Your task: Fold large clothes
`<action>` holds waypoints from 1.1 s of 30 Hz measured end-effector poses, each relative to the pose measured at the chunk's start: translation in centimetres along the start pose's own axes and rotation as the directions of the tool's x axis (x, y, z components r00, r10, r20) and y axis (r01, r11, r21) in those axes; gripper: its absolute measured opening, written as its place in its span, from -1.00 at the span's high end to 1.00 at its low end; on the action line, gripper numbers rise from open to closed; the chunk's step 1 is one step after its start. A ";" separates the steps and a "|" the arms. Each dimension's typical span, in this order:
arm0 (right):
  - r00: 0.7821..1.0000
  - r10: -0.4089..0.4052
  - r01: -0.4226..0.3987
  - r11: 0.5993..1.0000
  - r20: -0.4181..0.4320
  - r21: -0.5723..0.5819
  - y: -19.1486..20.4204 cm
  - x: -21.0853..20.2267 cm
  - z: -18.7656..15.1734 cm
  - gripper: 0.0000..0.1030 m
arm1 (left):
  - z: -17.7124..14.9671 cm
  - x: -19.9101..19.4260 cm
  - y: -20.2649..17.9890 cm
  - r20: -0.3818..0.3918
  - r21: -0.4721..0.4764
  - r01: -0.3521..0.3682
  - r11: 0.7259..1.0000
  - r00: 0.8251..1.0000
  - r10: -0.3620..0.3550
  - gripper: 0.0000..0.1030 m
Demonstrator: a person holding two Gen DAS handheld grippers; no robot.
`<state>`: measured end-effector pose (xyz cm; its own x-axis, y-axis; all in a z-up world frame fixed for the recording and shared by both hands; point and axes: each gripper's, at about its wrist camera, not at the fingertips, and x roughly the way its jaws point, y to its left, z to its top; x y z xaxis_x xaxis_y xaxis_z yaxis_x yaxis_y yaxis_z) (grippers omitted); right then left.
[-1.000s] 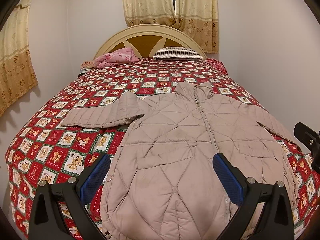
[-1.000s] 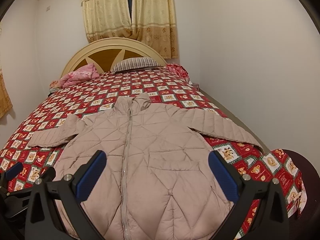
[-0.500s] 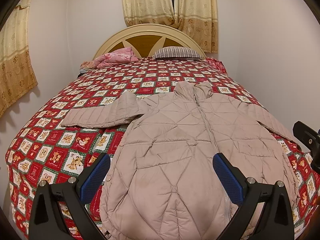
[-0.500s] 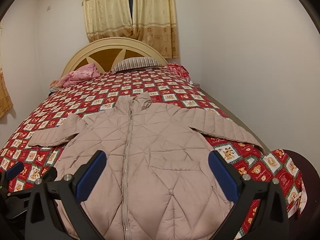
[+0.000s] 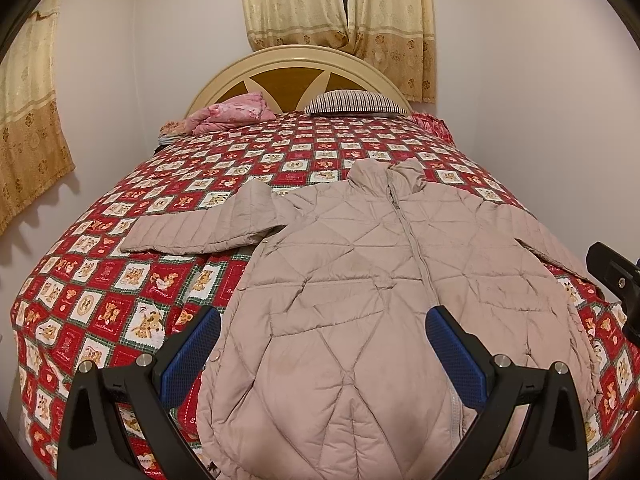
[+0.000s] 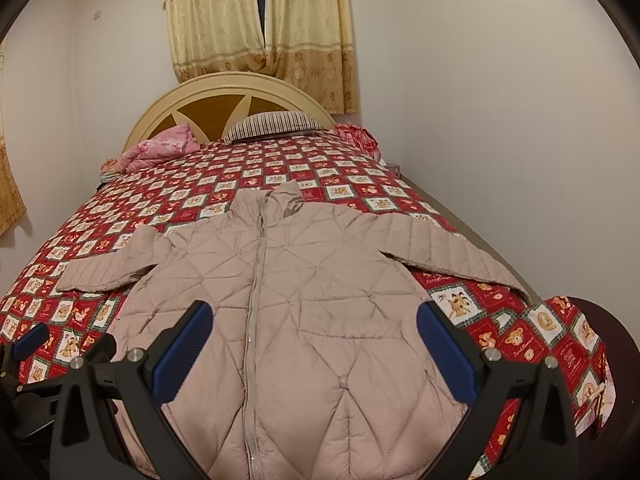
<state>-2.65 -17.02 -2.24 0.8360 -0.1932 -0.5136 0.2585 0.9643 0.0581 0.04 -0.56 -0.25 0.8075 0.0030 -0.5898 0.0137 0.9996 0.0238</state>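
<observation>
A beige quilted jacket (image 5: 360, 280) (image 6: 288, 280) lies flat and zipped on the bed, collar toward the headboard, both sleeves spread out to the sides. My left gripper (image 5: 322, 344) hovers open over the jacket's lower left part, nothing between its blue pads. My right gripper (image 6: 314, 342) is open too, above the lower hem area, with the zip running between its fingers. Part of the right gripper shows at the far right of the left wrist view, and a left pad (image 6: 30, 338) appears at the far left of the right wrist view.
The bed carries a red patchwork bedspread (image 5: 140, 264) (image 6: 360, 172). A striped pillow (image 5: 356, 102) and a pink bundle (image 5: 230, 114) lie by the headboard (image 5: 296, 64). White walls close in on both sides, and curtains (image 6: 260, 20) hang behind.
Both views have shifted very slightly; the jacket and the open grippers stand as before.
</observation>
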 end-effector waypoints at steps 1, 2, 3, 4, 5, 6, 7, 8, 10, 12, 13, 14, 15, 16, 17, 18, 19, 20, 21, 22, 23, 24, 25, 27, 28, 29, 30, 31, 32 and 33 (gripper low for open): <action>1.000 0.000 0.000 1.000 -0.001 -0.001 0.0 0.1 0.0 -1.00 | 0.0 0.0 0.0 -0.001 -0.001 0.001 1.000 1.000 -0.001 -0.98; 1.000 0.000 0.000 1.000 -0.002 0.000 0.1 0.1 0.0 -1.00 | 0.0 0.1 0.0 -0.002 -0.002 0.002 1.000 1.000 -0.002 -0.98; 1.000 0.000 0.000 1.000 -0.003 0.001 0.2 0.1 -0.2 -1.00 | 0.0 0.1 0.0 -0.004 -0.002 0.001 1.000 1.000 -0.001 -0.98; 1.000 0.001 -0.001 1.000 -0.002 -0.001 0.0 0.1 -0.1 -1.00 | 0.0 0.2 0.0 -0.006 -0.002 0.001 1.000 1.000 -0.001 -0.98; 1.000 0.001 -0.001 1.000 -0.003 0.000 0.0 0.2 -0.1 -1.00 | 0.0 0.3 0.1 -0.007 -0.002 0.002 1.000 1.000 -0.002 -0.98; 1.000 0.001 -0.001 1.000 -0.006 0.000 0.1 0.3 -0.2 -1.00 | -0.1 0.4 0.1 -0.009 -0.001 0.002 1.000 1.000 -0.002 -0.98; 1.000 0.001 -0.001 1.000 -0.007 0.000 0.1 0.3 -0.1 -1.00 | -0.1 0.4 0.1 -0.010 0.001 0.003 1.000 1.000 -0.003 -0.98; 1.000 0.002 -0.002 1.000 -0.010 0.001 0.2 0.4 -0.3 -1.00 | -0.1 0.4 0.1 -0.010 0.003 0.003 1.000 1.000 -0.003 -0.98; 1.000 0.004 -0.004 1.000 -0.014 0.003 -0.1 0.5 -0.1 -1.00 | -0.1 0.4 0.0 -0.009 0.005 0.003 1.000 1.000 -0.003 -0.98; 1.000 0.003 -0.003 1.000 -0.014 0.004 -0.1 0.5 -0.2 -1.00 | -0.2 0.5 0.1 -0.011 0.003 0.004 1.000 1.000 -0.004 -0.98; 1.000 0.004 -0.004 1.000 -0.013 0.003 -0.1 0.5 -0.1 -1.00 | -0.2 0.5 0.0 -0.013 0.003 0.005 1.000 1.000 -0.005 -0.98; 1.000 0.004 -0.004 1.000 -0.013 0.004 -0.1 0.5 -0.1 -1.00 | -0.2 0.6 0.0 -0.015 0.003 0.006 1.000 1.000 -0.006 -0.98; 1.000 0.006 -0.005 1.000 -0.013 0.007 -0.1 0.6 -0.3 -1.00 | -0.2 0.7 0.0 -0.016 0.003 0.006 1.000 1.000 -0.006 -0.98; 1.000 0.005 -0.004 1.000 -0.012 0.005 -0.1 0.5 -0.2 -1.00 | -0.3 0.9 0.1 -0.017 0.002 0.009 1.000 1.000 -0.009 -0.98; 1.000 0.006 -0.006 1.000 -0.012 0.009 -0.2 0.6 -0.2 -1.00 | -0.3 1.1 0.1 -0.018 0.001 0.013 1.000 1.000 -0.013 -0.98; 1.000 0.009 -0.009 1.000 -0.020 0.015 -0.2 1.1 -0.5 -1.00 | -0.3 1.5 0.2 -0.020 0.002 0.018 1.000 1.000 -0.018 -0.98; 1.000 0.010 -0.010 1.000 -0.027 0.021 -0.4 1.5 -0.7 -1.00 | -0.4 2.0 0.2 -0.023 0.006 0.017 1.000 1.000 -0.016 -0.98; 0.999 0.013 -0.011 0.999 -0.049 0.038 -0.7 2.4 -1.1 -1.00 | -0.4 2.6 0.3 -0.025 0.014 0.007 1.000 1.000 -0.007 -0.98; 0.998 0.016 -0.013 0.999 -0.059 0.048 -1.0 2.9 -1.2 -1.00 | -0.5 3.4 0.4 -0.025 0.024 -0.005 1.000 1.000 0.006 -0.98; 0.997 0.024 -0.019 0.997 -0.079 0.072 -1.8 3.9 -1.5 -1.00 | -0.5 4.0 0.5 -0.024 0.030 -0.020 0.999 0.999 0.021 -0.98; 0.996 0.030 -0.023 0.996 -0.085 0.083 -2.1 4.3 -1.6 -1.00 | -0.3 5.0 0.9 -0.021 0.032 -0.041 0.999 0.999 0.041 -0.98; 0.994 0.046 -0.033 0.993 -0.104 0.116 -3.3 5.4 -1.8 -1.00 | -0.1 6.0 1.3 -0.019 0.029 -0.055 0.998 0.998 0.056 -0.98; 0.992 0.049 -0.035 0.991 -0.112 0.131 -3.9 5.8 -1.7 -0.96 | 0.2 6.8 1.7 -0.019 0.023 -0.064 0.998 0.998 0.064 -0.98; 0.989 0.049 -0.020 0.980 -0.143 0.196 -6.9 7.3 -1.6 -0.85 | 1.1 8.7 2.6 -0.010 0.000 -0.083 0.997 0.997 0.083 -0.98; 0.988 0.042 -0.007 0.975 -0.152 0.223 -8.4 7.8 -1.5 -0.70 | 1.6 9.6 3.0 -0.001 -0.009 -0.098 0.995 0.995 0.098 -0.98; 0.987 0.030 0.014 0.965 -0.161 0.261 -10.9 8.7 -1.2 -0.52 | 2.0 10.8 3.4 0.011 -0.014 -0.118 0.993 0.993 0.118 -0.98; 0.985 0.027 0.024 0.957 -0.171 0.288 -12.6 9.4 -0.9 -0.41 | 2.3 11.7 3.7 0.022 -0.015 -0.133 0.991 0.991 0.133 -0.98; 0.982 0.026 0.037 0.945 -0.187 0.325 -14.4 10.2 -0.6 -0.23 | 2.6 12.9 3.9 0.027 -0.014 -0.147 0.989 0.989 0.148 -0.98; 0.977 0.020 0.067 0.916 -0.211 0.396 -17.5 11.2 -0.5 -0.20 | 2.8 14.2 4.1 0.023 -0.017 -0.151 0.988 0.988 0.151 -0.98; 0.976 0.014 0.096 0.870 -0.219 0.483 -20.8 12.0 -0.6 -0.21 | 2.8 15.5 4.4 0.007 -0.023 -0.148 0.989 0.989 0.148 -0.98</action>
<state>1.72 -39.33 -10.11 0.7132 -0.1348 -0.6879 0.5388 0.7332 0.4149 14.30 3.81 -7.05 0.8048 0.1504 -0.5742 -0.1192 0.9886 0.0919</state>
